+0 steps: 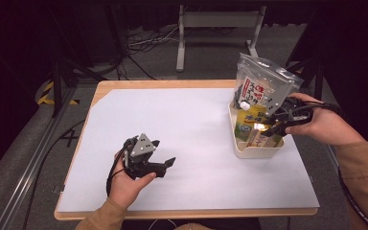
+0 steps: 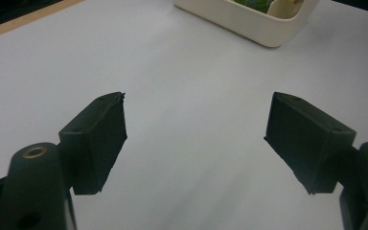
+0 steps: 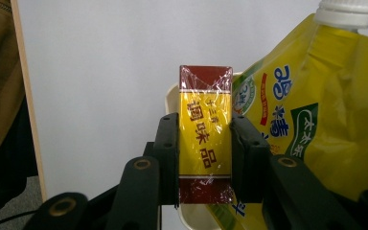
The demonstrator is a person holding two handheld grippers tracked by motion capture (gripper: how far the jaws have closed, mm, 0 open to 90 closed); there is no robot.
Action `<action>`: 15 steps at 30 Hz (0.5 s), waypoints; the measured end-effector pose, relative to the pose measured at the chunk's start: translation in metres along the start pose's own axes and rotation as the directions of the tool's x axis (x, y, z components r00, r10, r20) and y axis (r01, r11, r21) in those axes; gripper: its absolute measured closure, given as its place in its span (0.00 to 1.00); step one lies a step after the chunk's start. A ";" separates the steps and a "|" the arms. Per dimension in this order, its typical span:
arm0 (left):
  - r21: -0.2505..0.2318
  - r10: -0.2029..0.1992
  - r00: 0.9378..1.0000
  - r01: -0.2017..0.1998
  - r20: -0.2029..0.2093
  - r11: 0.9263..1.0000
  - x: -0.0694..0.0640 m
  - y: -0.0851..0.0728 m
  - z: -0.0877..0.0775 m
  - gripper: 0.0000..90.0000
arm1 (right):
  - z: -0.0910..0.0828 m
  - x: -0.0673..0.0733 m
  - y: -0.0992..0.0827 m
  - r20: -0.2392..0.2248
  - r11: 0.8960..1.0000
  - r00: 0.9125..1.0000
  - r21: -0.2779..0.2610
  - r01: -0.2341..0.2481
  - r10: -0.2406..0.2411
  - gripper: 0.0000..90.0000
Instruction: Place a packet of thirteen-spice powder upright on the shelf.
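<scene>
Clamping a yellow-and-red box inside the white bin near the desk's right edge, the right claw grips it; the left claw rests apart near the front edge.

This looks like a lab or recording studio: a wooden table covered by a white sheet stands on grey carpet, black curtains behind, loose cables on the floor, hazard tape, metal stand legs.
</scene>
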State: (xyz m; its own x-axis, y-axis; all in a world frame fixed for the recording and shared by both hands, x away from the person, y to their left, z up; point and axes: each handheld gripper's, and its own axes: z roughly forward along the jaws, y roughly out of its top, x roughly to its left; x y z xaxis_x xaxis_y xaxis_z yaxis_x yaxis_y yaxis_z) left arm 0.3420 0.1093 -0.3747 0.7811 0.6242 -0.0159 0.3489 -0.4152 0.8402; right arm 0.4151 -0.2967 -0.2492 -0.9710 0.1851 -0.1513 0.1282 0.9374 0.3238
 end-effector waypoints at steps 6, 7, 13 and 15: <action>-0.002 -0.008 1.000 0.008 0.000 1.000 0.000 0.000 0.000 0.25 | 0.005 0.000 0.000 0.002 1.000 1.000 0.012 0.006 -0.006 0.76; -0.002 -0.007 1.000 0.007 -0.001 1.000 0.000 0.000 0.000 0.25 | 0.006 0.000 0.000 0.000 1.000 1.000 0.017 0.005 -0.005 0.76; -0.004 -0.018 1.000 0.018 0.003 1.000 0.002 -0.001 0.000 0.25 | 0.015 0.002 0.000 0.016 0.999 1.000 0.034 0.014 -0.015 0.76; -0.003 -0.021 1.000 0.021 0.003 1.000 0.002 -0.001 0.000 0.25 | 0.018 0.003 0.001 0.022 0.999 1.000 0.044 0.019 -0.020 0.76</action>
State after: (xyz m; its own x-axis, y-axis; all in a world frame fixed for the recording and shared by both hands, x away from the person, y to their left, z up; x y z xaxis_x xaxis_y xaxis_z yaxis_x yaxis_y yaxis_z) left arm 0.3435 0.1113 -0.3761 0.7754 0.6305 -0.0352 0.3638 -0.4003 0.8411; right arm 0.4157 -0.2899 -0.2665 -0.9686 0.1733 -0.1784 0.1190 0.9527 0.2795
